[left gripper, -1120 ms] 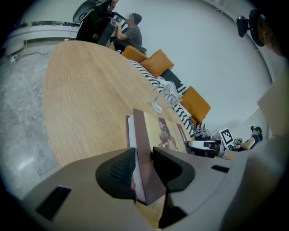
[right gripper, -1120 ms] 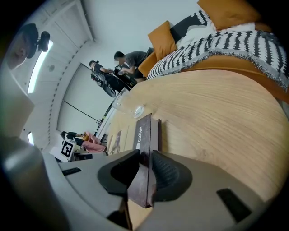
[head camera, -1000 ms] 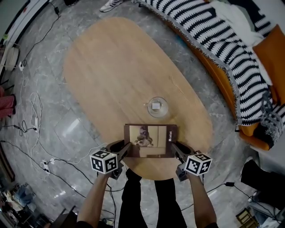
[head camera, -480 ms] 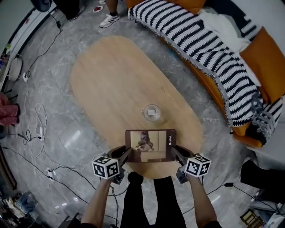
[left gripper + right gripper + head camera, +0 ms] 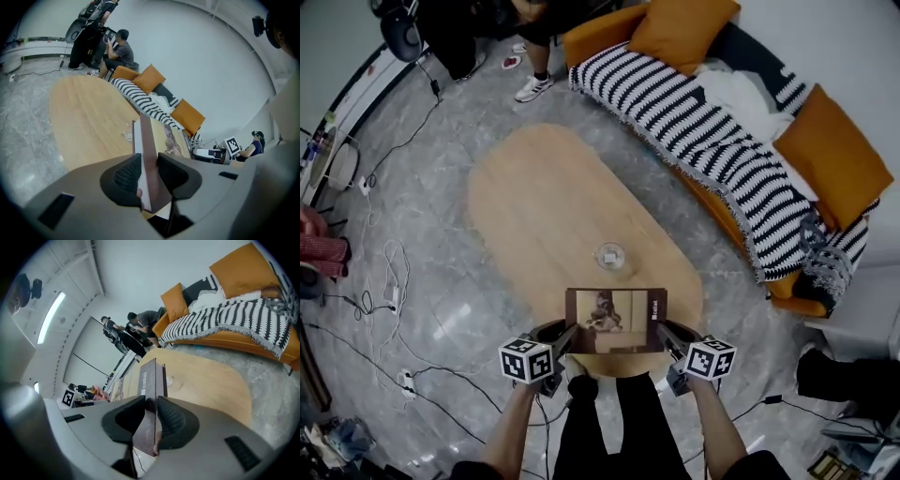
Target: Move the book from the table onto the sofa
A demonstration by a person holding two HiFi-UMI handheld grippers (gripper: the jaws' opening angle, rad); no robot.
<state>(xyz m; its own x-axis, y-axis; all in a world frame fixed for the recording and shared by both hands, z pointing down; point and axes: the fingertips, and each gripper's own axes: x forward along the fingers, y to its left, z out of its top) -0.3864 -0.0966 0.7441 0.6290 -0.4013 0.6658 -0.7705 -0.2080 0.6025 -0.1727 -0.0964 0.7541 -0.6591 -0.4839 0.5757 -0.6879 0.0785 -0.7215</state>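
The brown book (image 5: 616, 320) with a picture on its cover hangs in the air above the near end of the oval wooden table (image 5: 553, 206). My left gripper (image 5: 566, 337) is shut on its left edge and my right gripper (image 5: 667, 337) is shut on its right edge. In the left gripper view the book (image 5: 157, 140) runs edge-on between the dark pads (image 5: 127, 176). The right gripper view shows the book's spine (image 5: 149, 380) clamped the same way. The orange sofa (image 5: 741, 141) under a black-and-white striped blanket (image 5: 712, 141) lies at the upper right.
A small glass dish (image 5: 610, 255) sits on the table beyond the book. Orange cushions (image 5: 832, 157) and white cloth (image 5: 739, 97) lie on the sofa. Cables (image 5: 384, 272) trail over the grey marble floor at left. People stand at the far end (image 5: 530, 37).
Both grippers have lifted the book off the table and raised it. The view has risen too, so the table looks smaller and more of the sofa shows.
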